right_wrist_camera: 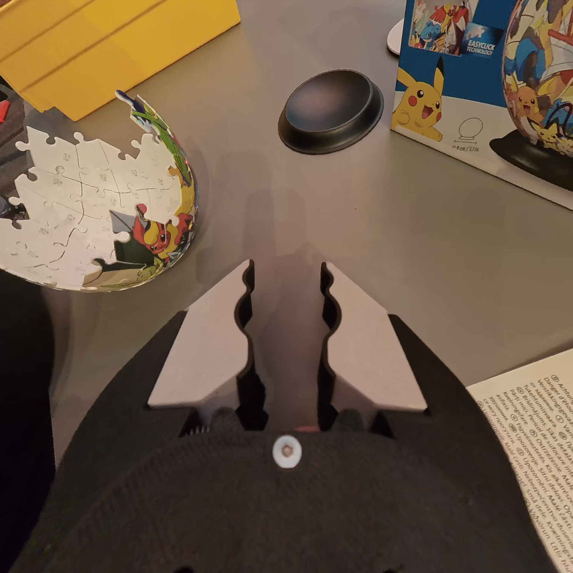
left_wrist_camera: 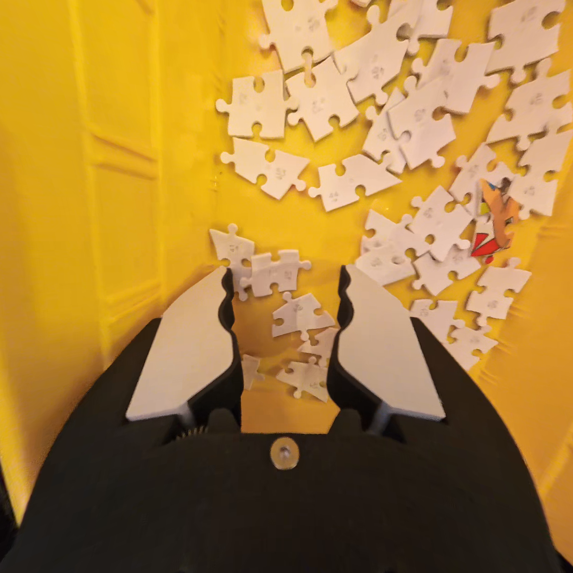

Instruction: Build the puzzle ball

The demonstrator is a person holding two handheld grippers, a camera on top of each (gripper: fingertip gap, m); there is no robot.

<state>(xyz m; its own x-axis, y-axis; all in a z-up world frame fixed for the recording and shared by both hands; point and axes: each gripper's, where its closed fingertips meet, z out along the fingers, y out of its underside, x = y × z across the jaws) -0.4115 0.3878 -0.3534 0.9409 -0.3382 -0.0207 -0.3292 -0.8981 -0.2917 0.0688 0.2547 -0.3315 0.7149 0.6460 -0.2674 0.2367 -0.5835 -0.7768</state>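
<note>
Both tools have their fingers apart and hold nothing: the left tool [left_wrist_camera: 283, 273] hangs inside a yellow box [left_wrist_camera: 117, 186], the right tool [right_wrist_camera: 286, 263] hangs over the grey desk [right_wrist_camera: 372, 232]. Loose puzzle pieces [left_wrist_camera: 325, 102] lie on the box floor, nearly all with the white back up, each with a small printed number; one colour-side piece [left_wrist_camera: 493, 217] lies at the right. Some small pieces are between the left fingers but are not gripped. On the desk, the half-built puzzle ball [right_wrist_camera: 93, 210] lies to the left of the right tool, its open side with numbered white backs facing the camera. Beyond the tool is a black round stand [right_wrist_camera: 330, 111]. At the right stands the blue product box [right_wrist_camera: 483, 77] with cartoon pictures and printed text; a printed leaflet [right_wrist_camera: 533, 449] lies at the near right. The outside of the yellow box [right_wrist_camera: 102, 46] is at the far left.
</note>
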